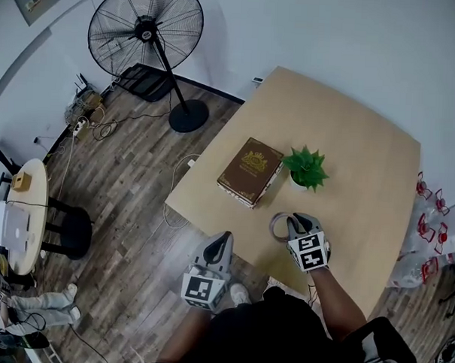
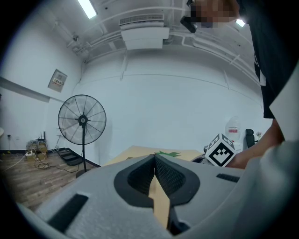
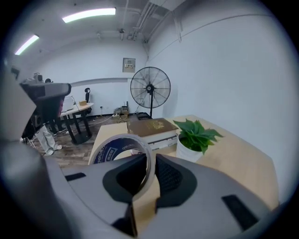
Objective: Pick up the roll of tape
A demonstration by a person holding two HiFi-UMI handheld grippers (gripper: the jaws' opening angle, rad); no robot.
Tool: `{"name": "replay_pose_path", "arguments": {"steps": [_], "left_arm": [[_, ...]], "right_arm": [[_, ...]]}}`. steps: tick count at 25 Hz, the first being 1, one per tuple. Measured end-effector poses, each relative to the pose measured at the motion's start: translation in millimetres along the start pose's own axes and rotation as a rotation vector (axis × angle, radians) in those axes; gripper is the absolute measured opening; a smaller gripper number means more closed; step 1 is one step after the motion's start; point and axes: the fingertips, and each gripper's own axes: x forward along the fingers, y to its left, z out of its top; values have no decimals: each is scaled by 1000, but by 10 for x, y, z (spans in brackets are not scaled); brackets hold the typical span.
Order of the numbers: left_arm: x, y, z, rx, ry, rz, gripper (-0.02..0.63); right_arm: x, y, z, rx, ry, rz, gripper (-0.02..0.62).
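The roll of tape (image 1: 278, 226), clear with a blue-printed core, hangs just above the tan table (image 1: 363, 168) near its front edge. My right gripper (image 1: 293, 224) is shut on the roll's wall. In the right gripper view the tape (image 3: 119, 147) stands upright to the left, its band pinched between the dark pads (image 3: 170, 177), and the right gripper (image 3: 152, 158) points down toward the table. My left gripper (image 1: 223, 241) hovers off the table's front-left edge. In the left gripper view the left gripper (image 2: 154, 157) has its tips together with nothing in them.
A brown book (image 1: 249, 171) and a small potted plant (image 1: 306, 168) sit on the table beyond the tape. A standing fan (image 1: 147, 32) is on the wood floor at the far left, with cables (image 1: 95, 115) near it. A round table (image 1: 23, 213) and stool (image 1: 69, 232) stand at the left.
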Motion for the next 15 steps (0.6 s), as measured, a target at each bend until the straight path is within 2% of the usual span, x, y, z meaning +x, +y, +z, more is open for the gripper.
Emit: {"name": "replay_pose_path", "arguments": {"steps": [10, 15], "left_arm": [[29, -27, 122, 11, -23, -2, 5], [12, -47, 182, 14, -41, -9, 5]], "right_arm": [[-639, -2, 913, -48, -257, -45, 54], [-965, 57, 1234, -28, -356, -19, 55]]}}
